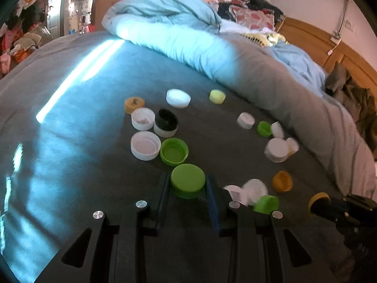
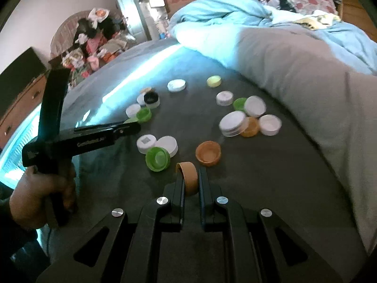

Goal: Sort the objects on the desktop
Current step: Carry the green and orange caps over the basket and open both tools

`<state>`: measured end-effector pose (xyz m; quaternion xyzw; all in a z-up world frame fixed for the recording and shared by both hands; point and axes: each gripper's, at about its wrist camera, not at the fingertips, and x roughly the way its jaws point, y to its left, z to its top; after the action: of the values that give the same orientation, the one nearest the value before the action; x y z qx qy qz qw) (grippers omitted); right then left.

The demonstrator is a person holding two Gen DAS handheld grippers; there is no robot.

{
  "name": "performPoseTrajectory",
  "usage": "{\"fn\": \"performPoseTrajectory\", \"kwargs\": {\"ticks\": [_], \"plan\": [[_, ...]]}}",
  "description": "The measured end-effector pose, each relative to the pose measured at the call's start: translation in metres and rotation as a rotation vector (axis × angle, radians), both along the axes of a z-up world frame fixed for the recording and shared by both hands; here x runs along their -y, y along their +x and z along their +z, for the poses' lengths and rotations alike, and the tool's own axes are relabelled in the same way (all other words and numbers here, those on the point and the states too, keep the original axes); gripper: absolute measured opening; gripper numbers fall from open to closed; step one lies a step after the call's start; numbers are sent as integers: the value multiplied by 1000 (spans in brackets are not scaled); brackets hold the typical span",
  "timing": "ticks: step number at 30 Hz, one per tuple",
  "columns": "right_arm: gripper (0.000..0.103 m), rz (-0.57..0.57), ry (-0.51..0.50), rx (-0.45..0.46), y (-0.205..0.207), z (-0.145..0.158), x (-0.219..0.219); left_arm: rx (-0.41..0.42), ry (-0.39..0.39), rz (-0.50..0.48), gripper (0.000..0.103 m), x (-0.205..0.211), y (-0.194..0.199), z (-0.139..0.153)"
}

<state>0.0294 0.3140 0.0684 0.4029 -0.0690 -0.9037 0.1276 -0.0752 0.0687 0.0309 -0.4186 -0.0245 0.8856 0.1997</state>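
Many bottle caps in white, green, orange and yellow lie scattered on a grey bedsheet [image 1: 223,141]. My left gripper [image 1: 187,184] is shut on a green cap [image 1: 187,179], held flat between its fingers, just before an upturned green cap [image 1: 174,151]. My right gripper [image 2: 190,180] is shut on an orange cap [image 2: 188,176], held on edge, close to an upturned orange cap [image 2: 208,153]. In the left wrist view the right gripper shows at the right edge with its orange cap [image 1: 318,200]. In the right wrist view the left gripper's body [image 2: 94,139] shows at left.
A rolled light-blue and grey duvet [image 1: 212,47] lies along the far and right side of the caps. A wooden headboard [image 1: 329,49] stands at right. Piles of clothes [image 2: 92,35] sit beyond the bed. My hand [image 2: 40,193] grips the left tool.
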Motion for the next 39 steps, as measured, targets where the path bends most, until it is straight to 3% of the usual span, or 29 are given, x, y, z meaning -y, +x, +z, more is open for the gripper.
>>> {"fn": "performPoseTrajectory", "kwargs": {"ticks": [7, 14, 25, 39], "plan": [[9, -26, 0, -71, 22, 49, 4, -111, -17, 11, 32, 21, 46, 77], [9, 40, 10, -162, 31, 102, 44, -179, -88, 126, 32, 74, 86, 138], [9, 188, 11, -222, 37, 149, 135, -240, -179, 278, 32, 149, 131, 170], [9, 388, 3, -250, 21, 191, 259, -227, -124, 443, 32, 248, 162, 184]]}}
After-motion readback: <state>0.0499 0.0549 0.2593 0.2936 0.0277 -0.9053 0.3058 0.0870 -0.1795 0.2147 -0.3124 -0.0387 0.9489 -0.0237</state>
